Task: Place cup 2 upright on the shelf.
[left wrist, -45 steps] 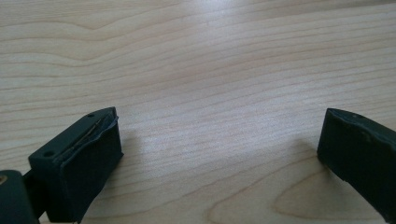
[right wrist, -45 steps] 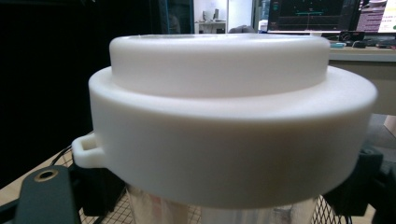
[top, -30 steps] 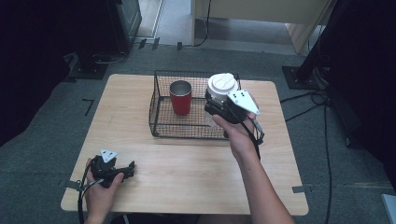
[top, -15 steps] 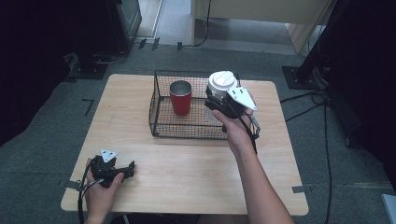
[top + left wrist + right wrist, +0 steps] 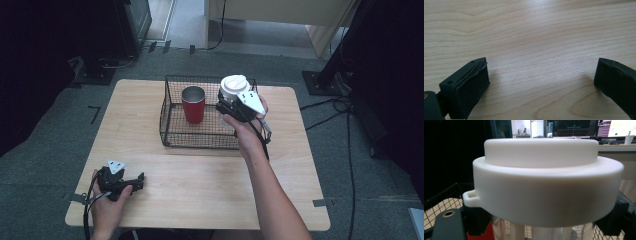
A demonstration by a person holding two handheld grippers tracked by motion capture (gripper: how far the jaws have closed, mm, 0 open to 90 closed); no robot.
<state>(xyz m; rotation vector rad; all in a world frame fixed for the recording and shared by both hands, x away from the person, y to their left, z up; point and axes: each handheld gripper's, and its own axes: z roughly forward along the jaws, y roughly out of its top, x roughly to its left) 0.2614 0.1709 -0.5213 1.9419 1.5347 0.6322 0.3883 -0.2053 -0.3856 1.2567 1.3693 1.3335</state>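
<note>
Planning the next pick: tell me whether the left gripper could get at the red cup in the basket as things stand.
Probably yes. The left gripper rests open near the table's front edge, bare wood ahead of it, and the red cup stands upright in the open-topped wire basket, reachable from above.

cup [image 5: 193, 103] in basket [image 5: 170, 135] | jar [image 5: 233, 88] right of cup

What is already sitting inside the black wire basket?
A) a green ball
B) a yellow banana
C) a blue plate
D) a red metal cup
D: a red metal cup stands upright inside the black wire basket, left of the clear white-lidded tumbler that the right gripper holds.
</note>
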